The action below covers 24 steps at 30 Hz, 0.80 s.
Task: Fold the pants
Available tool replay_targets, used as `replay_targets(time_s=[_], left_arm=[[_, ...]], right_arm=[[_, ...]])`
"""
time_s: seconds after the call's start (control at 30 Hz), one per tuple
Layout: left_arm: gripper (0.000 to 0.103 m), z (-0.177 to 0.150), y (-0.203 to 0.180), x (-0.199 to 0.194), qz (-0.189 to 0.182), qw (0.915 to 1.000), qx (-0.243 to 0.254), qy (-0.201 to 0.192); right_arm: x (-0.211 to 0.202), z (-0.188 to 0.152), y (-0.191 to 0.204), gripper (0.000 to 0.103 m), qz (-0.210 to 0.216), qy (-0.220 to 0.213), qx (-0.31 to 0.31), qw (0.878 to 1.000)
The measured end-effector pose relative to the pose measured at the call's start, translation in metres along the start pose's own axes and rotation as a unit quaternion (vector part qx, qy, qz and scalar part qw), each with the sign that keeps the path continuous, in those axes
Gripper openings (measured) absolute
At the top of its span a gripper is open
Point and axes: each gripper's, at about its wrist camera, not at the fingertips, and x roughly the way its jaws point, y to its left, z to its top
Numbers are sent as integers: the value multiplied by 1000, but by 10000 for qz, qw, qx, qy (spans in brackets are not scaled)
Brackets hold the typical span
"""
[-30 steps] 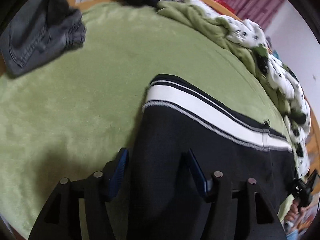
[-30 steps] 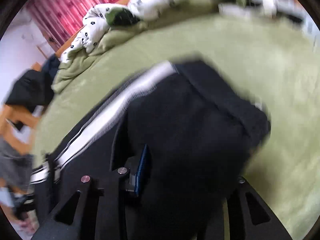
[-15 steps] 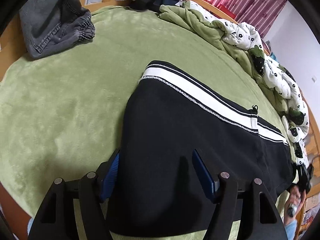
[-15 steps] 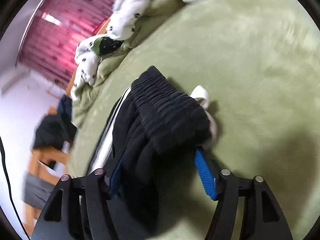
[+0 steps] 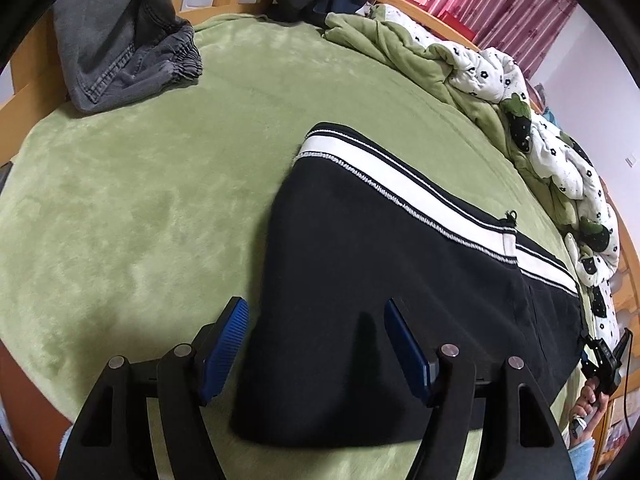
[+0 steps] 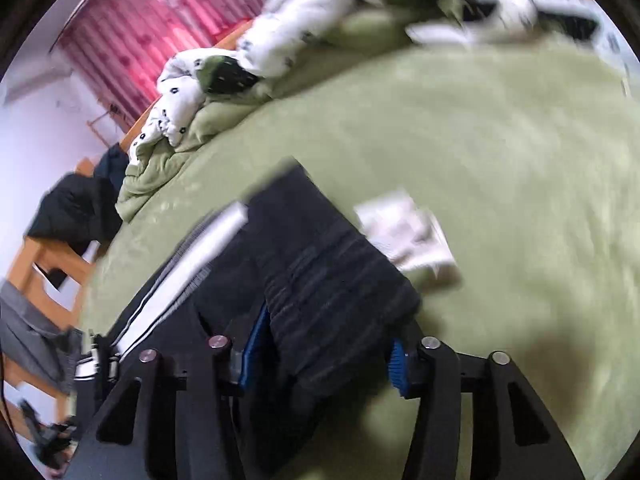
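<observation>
Left tongs (image 5: 316, 344) gape wide over black pants (image 5: 400, 280) on the bed (image 5: 140, 200); right tongs (image 6: 324, 350) straddle the waistband (image 6: 332, 280), grip unclear.

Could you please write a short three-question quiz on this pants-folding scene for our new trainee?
1. True or false: the black pants lie on a green blanket.
2. What hangs over the wooden bed frame at top left in the left wrist view? A) grey jeans B) a red towel C) a white pillow
3. Fill in: the side stripe on the pants is ____.

Key:
1. True.
2. A.
3. White. The left gripper is open, with pants fabric between its fingers; the right gripper straddles the ribbed waistband, and its grip is unclear.
</observation>
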Motion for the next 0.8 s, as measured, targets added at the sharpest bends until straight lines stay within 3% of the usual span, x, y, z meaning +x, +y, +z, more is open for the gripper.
replay_targets(time_s=[0.07, 0.2, 0.3, 0.4, 0.5, 0.7, 0.73, 0.77, 0.8], left_arm=[[69, -8, 8, -8, -26, 10000, 27, -31], [69, -24, 28, -12, -277, 9996, -65, 72], [69, -39, 44, -5, -762, 9962, -358, 218], [68, -48, 46, 0, -791, 9963, -316, 144], [67, -51, 44, -4, -787, 9967, -184, 122], [65, -55, 56, 1, -1259, 9875, -948, -35], [62, -56, 56, 1, -1293, 9868, -977, -63], [50, -57, 55, 2, -1271, 9872, -960, -85], [45, -59, 54, 3, -1289, 9871, -947, -82]], right_arm=[[-19, -10, -7, 56, -92, -134, 36, 9999], [-59, -29, 6, 56, -729, -408, -345, 9959], [-77, -46, 30, 56, -1165, -400, -794, 9892], [-83, -68, 57, 56, -1442, -254, -1368, 9797], [-81, -86, 91, 56, -1376, -178, -1793, 9740], [-72, -120, 154, 54, -1030, -221, -2196, 9699], [-68, -124, 164, 53, -988, -239, -2197, 9703], [-65, -129, 171, 51, -944, -200, -2183, 9711], [-59, -132, 178, 48, -884, -94, -2134, 9729]])
